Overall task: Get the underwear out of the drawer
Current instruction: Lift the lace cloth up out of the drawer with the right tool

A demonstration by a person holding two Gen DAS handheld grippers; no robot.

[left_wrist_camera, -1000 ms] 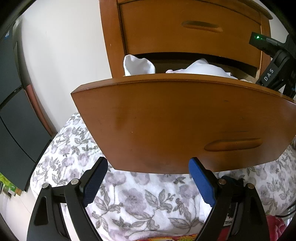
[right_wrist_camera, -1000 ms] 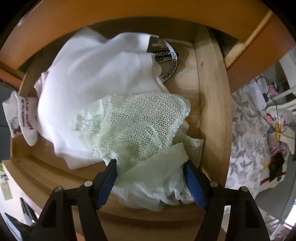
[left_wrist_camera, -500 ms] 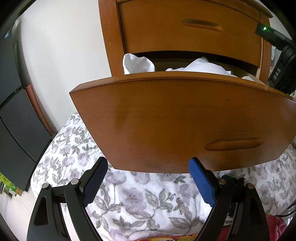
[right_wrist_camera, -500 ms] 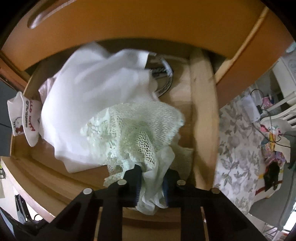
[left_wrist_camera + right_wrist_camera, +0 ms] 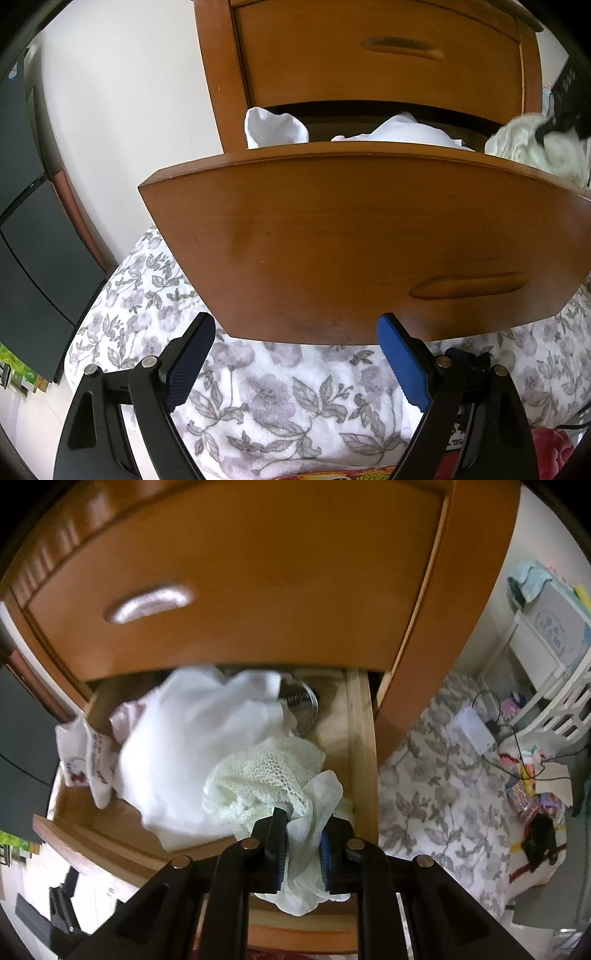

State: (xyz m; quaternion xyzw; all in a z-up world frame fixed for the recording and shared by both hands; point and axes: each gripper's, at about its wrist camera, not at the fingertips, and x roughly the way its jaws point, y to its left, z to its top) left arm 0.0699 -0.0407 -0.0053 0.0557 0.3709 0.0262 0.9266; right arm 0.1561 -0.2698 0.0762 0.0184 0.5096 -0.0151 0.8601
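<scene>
Underwear [image 5: 280, 775]: pale mint-white garment, part open mesh netting, part smooth thin fabric, bunched and crumpled.
Underwear place: at the drawer's [image 5: 360, 738] front right corner, the netted part lying against the heap inside, the smooth part pulled up between the tongs and hanging out below them in a loose fold.
Underwear from the left view: a pale green-white wad [image 5: 532, 147] showing above the right end of the drawer front [image 5: 369, 243].
Right gripper [image 5: 303, 840]: its jaws are closing, the blue pads pinching the smooth fabric of the underwear between them.
Left gripper [image 5: 295, 354]: spread wide and pinching nothing, its tips just below the drawer front's lower edge, over a flowered blanket [image 5: 280, 398].
Drawer: pulled out of a brown wooden chest [image 5: 258, 572], the closed drawer above it carrying a recessed handle.
Other contents: a large white cloth [image 5: 192, 738] fills the middle; a white sock [image 5: 88, 760] with red print hangs at the left edge; a dark printed waistband [image 5: 303, 709] lies at the back.
</scene>
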